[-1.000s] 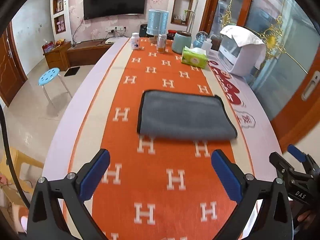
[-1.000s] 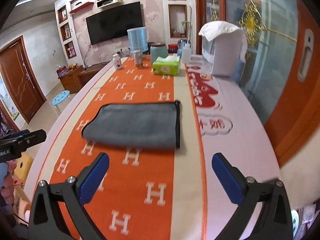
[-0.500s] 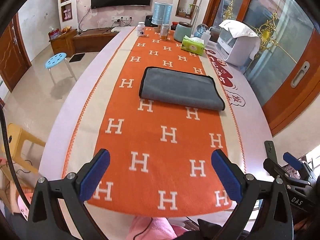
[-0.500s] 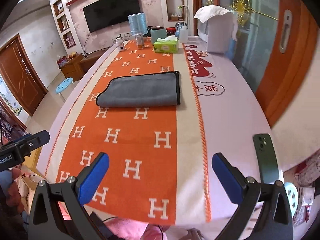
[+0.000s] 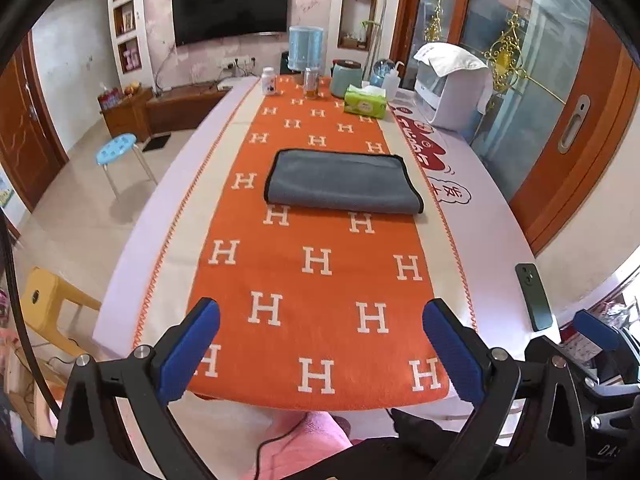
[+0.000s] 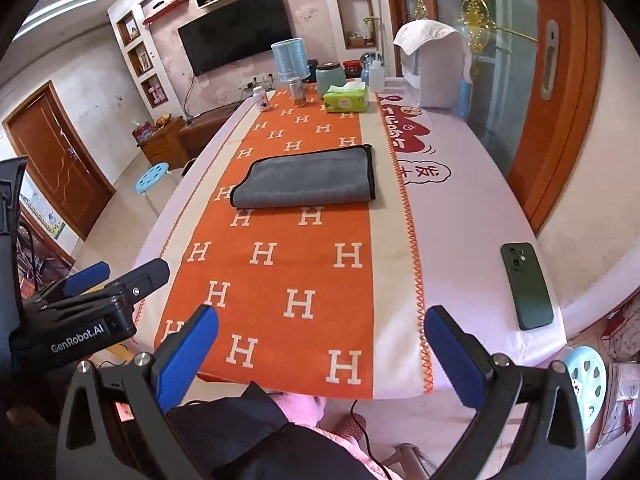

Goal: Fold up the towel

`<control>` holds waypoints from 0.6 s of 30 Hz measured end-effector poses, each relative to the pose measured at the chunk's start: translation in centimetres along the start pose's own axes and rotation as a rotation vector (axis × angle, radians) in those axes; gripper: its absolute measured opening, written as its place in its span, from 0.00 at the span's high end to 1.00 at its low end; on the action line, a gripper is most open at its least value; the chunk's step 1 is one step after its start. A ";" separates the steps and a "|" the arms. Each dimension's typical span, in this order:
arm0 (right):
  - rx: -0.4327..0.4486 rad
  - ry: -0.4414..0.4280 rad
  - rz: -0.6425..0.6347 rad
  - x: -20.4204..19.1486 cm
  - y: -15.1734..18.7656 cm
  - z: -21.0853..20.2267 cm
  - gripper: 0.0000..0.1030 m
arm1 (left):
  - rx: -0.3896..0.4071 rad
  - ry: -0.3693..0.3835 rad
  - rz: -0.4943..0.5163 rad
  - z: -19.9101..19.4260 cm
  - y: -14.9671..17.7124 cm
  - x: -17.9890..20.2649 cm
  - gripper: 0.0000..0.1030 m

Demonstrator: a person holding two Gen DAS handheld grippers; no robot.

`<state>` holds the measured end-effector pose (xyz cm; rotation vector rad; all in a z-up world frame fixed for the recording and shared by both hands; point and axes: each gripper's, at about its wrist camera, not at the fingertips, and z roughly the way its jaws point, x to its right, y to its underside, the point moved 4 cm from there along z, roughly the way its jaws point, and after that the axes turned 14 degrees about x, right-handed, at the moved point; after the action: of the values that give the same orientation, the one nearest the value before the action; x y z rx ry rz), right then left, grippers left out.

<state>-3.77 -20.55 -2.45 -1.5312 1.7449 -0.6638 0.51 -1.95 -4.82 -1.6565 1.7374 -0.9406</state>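
one folded grey towel (image 5: 342, 182), long axis crosswise on orange runner (image 5: 320, 280)

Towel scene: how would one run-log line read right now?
towel: folded, flat on orange runner | left gripper: open, empty | right gripper: open, empty | phone: near table edge

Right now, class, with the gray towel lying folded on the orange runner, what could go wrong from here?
1. The green phone lies near the table's near edge; a passing right hand-held gripper might knock it off.
2. Dragging the gray towel could bunch the orange runner, nudging the glass jar.
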 end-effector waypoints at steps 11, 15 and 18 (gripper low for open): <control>0.011 0.011 -0.005 -0.9 0.2 0.1 0.00 | 0.073 -0.102 0.038 -1.5 -0.7 -0.5 0.02; 0.013 0.010 -0.015 -1.2 0.3 0.0 0.00 | 0.090 -0.120 0.038 -1.9 -0.8 -0.8 0.01; 0.011 0.012 -0.020 -1.4 0.4 0.0 0.00 | 0.096 -0.128 0.036 -2.1 -0.7 -1.0 0.01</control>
<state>-3.92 -19.09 -2.49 -1.5414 1.7337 -0.6926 -0.66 -0.67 -3.12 -1.5834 1.6072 -0.8675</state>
